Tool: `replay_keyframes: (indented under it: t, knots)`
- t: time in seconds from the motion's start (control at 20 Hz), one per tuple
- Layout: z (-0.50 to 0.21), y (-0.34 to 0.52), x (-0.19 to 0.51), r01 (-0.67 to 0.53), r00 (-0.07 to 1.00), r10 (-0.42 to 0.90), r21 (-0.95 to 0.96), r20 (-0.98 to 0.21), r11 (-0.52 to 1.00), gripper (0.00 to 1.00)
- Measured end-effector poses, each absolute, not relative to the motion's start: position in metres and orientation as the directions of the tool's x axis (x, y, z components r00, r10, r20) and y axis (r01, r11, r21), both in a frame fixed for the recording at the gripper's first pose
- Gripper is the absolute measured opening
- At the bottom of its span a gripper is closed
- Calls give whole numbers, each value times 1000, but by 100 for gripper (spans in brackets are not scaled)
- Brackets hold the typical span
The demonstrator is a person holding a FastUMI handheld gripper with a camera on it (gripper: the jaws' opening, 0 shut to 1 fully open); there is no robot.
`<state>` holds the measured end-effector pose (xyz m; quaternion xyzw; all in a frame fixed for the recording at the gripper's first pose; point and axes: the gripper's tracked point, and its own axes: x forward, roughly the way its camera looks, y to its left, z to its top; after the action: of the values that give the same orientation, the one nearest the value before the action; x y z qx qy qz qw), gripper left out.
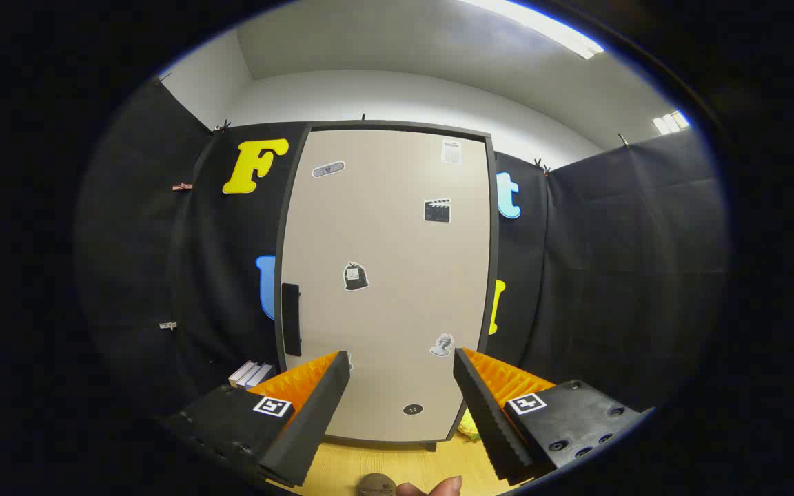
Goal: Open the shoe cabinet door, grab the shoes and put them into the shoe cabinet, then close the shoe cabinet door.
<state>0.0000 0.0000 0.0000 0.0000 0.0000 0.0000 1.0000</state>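
The tall beige shoe cabinet door with a dark grey frame (387, 275) stands shut, straight ahead and beyond the fingers, stickers scattered over it. Its black vertical handle (291, 319) sits on the door's left edge. The black-and-orange gripper (400, 365) points at the door's lower part, its fingers (314, 406) spread wide apart, gripping nothing. White books (251, 374) lie low on the left, and a yellow-green object (469, 425) peeks out low on the right.

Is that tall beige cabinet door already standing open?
No, the tall beige cabinet door sits flush in its dark frame, its black handle untouched, and the open orange-and-black tongs hang empty before it.
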Motion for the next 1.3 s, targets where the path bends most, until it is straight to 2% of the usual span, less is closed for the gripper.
replay_keyframes:
  t: [0.85, 1.3]
  knots:
    - [-11, 6, 6, 4, 999, -2, 49, -48, 999, 98]
    - [1, 34, 22, -33, 999, 34, 65, -21, 997, 98]
